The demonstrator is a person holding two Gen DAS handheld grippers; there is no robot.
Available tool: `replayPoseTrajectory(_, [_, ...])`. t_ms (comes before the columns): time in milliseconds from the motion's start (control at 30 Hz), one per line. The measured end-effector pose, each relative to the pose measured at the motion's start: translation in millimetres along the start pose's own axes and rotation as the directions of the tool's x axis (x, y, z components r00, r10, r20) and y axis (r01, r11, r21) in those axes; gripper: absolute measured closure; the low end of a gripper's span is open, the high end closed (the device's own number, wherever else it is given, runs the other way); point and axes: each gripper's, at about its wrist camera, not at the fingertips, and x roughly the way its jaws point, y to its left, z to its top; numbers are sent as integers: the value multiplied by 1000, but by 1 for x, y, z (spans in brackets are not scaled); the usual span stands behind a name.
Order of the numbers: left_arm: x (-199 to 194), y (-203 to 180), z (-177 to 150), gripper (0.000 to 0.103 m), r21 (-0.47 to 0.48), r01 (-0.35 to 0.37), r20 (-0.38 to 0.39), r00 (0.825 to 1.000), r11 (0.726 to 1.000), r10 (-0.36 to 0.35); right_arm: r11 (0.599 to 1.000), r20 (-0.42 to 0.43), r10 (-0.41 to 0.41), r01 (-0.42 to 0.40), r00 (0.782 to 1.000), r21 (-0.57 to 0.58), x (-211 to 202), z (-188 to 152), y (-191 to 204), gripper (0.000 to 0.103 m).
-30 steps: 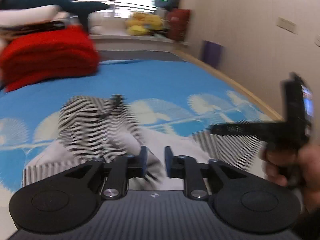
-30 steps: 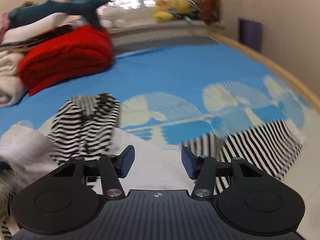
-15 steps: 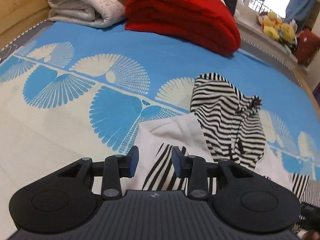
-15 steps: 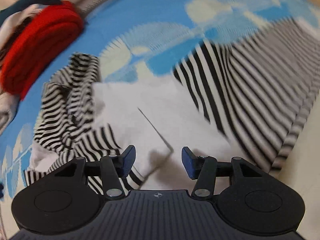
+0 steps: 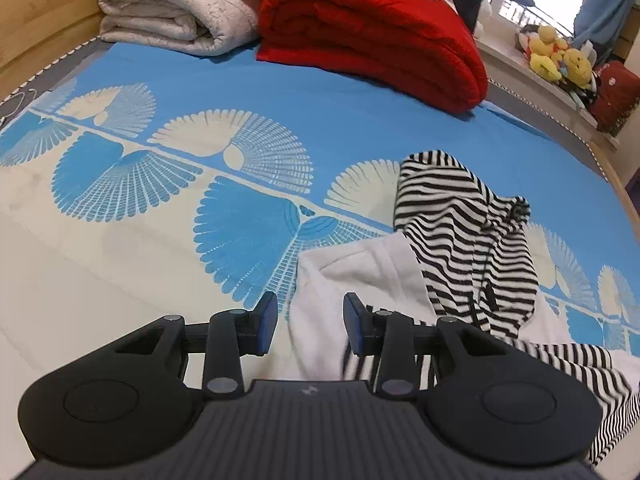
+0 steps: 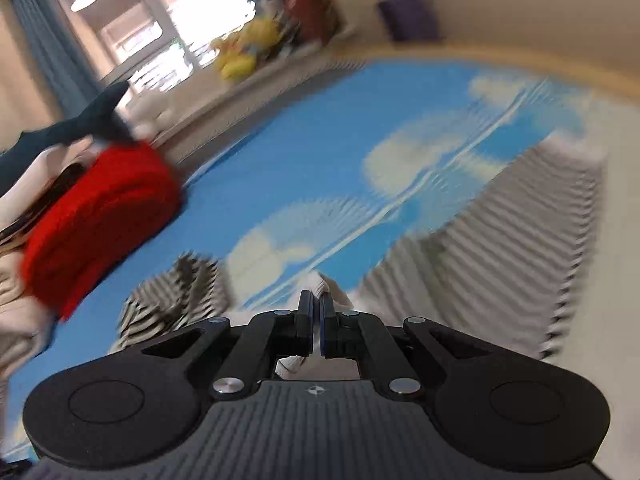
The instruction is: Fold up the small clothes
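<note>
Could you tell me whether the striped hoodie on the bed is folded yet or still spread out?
Not folded: the hoodie lies rumpled on the blue bedspread, hood bunched, white lining showing.

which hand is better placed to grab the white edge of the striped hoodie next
Left. The left gripper stands open over the white fleece edge of the black-and-white striped hoodie, with fabric between its fingers. The right gripper has just closed, apparently pinching white fabric already.

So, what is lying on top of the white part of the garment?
A crumpled black-and-white striped part, with a dark drawstring, lies over the white part. The bedsheet beneath the garment is covered.
</note>
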Motion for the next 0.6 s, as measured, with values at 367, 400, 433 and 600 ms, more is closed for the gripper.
replayPoseTrajectory(367, [12, -32, -31, 63, 90, 80, -107, 992, 993, -70, 991, -179, -110, 95, 978, -90, 19, -6, -25, 74])
replayPoseTrajectory(400, [15, -38, -36, 63, 105, 101, -134, 987, 989, -86, 993, -178, -78, 60, 981, -104, 19, -6, -22, 65])
replayPoseTrajectory(433, [18, -42, -41, 63, 117, 119, -158, 982, 986, -100, 993, -202, -50, 26, 978, -117, 23, -9, -17, 62])
replayPoseTrajectory(600, [35, -60, -73, 63, 240, 137, -245, 966, 961, -77, 993, -534, -117, 81, 838, -91, 74, -39, -36, 61])
